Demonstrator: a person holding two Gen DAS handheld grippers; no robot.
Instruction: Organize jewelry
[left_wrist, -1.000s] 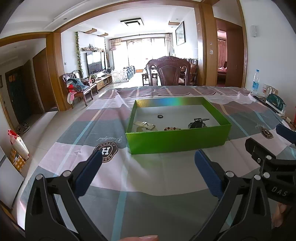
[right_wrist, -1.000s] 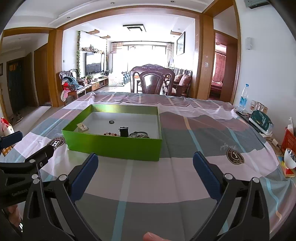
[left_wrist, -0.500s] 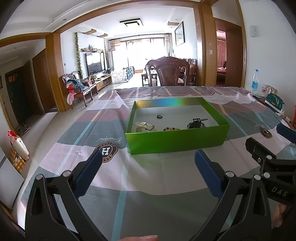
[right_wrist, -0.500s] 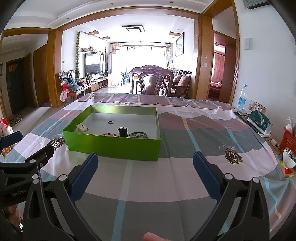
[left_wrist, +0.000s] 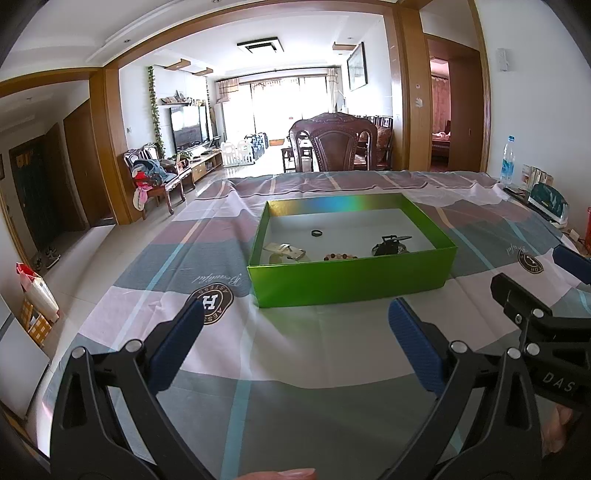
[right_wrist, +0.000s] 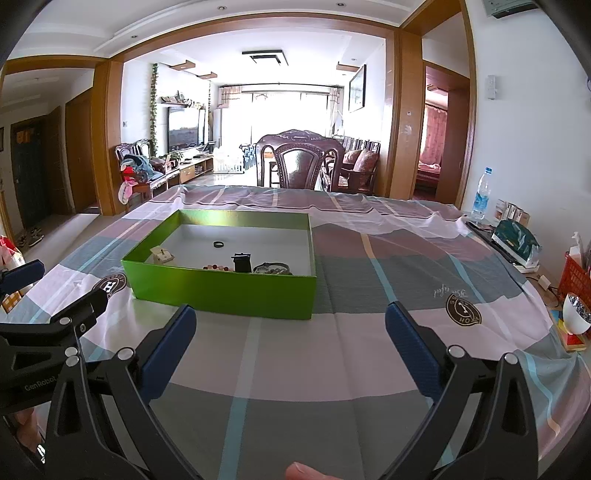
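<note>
Both my grippers, left and right, hover wide apart and empty over the plaid cloth. Green box with jewelry sits ahead; chair and bright living room behind.

A shallow green box holds a black ring, beaded bracelet and watch.
</note>
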